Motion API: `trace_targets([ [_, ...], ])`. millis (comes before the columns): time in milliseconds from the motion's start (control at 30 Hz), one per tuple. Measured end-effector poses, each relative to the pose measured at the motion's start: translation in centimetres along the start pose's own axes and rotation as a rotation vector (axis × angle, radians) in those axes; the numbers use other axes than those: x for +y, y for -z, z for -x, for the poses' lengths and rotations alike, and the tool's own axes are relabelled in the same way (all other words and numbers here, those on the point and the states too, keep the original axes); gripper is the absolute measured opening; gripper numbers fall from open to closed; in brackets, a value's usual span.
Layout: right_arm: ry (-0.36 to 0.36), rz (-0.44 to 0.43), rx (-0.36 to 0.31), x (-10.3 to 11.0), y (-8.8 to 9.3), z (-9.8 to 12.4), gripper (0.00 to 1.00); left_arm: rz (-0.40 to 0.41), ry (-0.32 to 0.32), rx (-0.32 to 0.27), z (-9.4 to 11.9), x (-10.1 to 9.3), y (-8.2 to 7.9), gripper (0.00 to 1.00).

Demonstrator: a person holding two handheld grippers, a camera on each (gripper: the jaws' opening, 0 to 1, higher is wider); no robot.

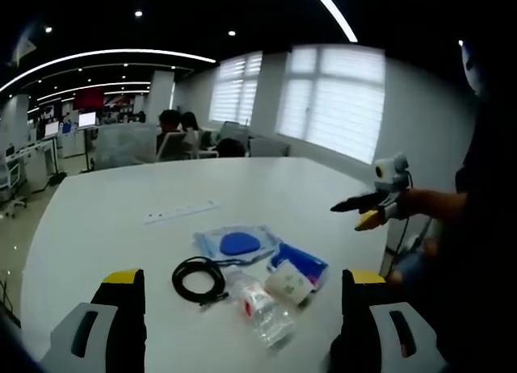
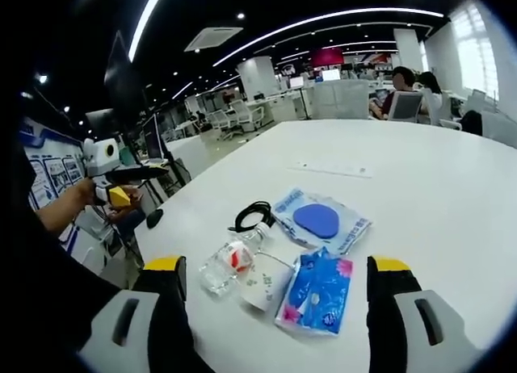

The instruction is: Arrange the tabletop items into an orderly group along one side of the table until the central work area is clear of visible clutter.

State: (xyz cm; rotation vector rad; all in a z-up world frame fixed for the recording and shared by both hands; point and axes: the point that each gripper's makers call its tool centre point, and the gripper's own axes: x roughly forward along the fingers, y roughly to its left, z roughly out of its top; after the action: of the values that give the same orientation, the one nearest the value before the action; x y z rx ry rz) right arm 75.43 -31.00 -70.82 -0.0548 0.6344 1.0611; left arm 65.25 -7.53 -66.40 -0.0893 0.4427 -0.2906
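Clutter sits bunched on the white counter (image 1: 121, 220), landmark the plastic bottle (image 2: 232, 260): black cable (image 2: 254, 214) beyond it, tissue pack (image 2: 319, 292) beside. Right tongs (image 2: 275, 288), gaping empty, hover nearest; bottle's long axis points away. Left tongs (image 1: 242, 296) likewise open.

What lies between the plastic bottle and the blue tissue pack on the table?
A small white paper cup on its side lies between the plastic bottle and the blue tissue pack, clearest in the right gripper view.

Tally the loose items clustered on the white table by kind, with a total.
Clear plastic bottle: 1
Black coiled cable: 1
Clear pouch with blue disc: 1
Blue tissue pack: 1
Small white printed pack: 1
Total: 5
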Motion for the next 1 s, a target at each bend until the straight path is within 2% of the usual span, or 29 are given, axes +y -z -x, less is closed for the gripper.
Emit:
trace_targets([
  [267, -0.028, -0.015, 0.033, 0.8, 0.4, -1.8, 0.83, -0.005, 0.000, 0.002, -0.3, 0.0, -0.1, 1.00],
  [767, -0.071, -0.087, 0.048, 1.6, 0.2, -4.3, 0.69, -0.018, 0.029, 0.018, -1.7, -0.6, 0.1, 1.00],
  [867, -0.098, -0.118, 0.052, 2.3, 0.1, -5.0, 0.68, -0.020, 0.036, 0.021, -2.1, -0.7, 0.1, 1.00],
  [1000, -0.105, -0.105, 0.071, 3.2, 0.1, -6.2, 0.65, -0.025, 0.047, 0.019, -2.6, -0.8, -0.2, 1.00],
])
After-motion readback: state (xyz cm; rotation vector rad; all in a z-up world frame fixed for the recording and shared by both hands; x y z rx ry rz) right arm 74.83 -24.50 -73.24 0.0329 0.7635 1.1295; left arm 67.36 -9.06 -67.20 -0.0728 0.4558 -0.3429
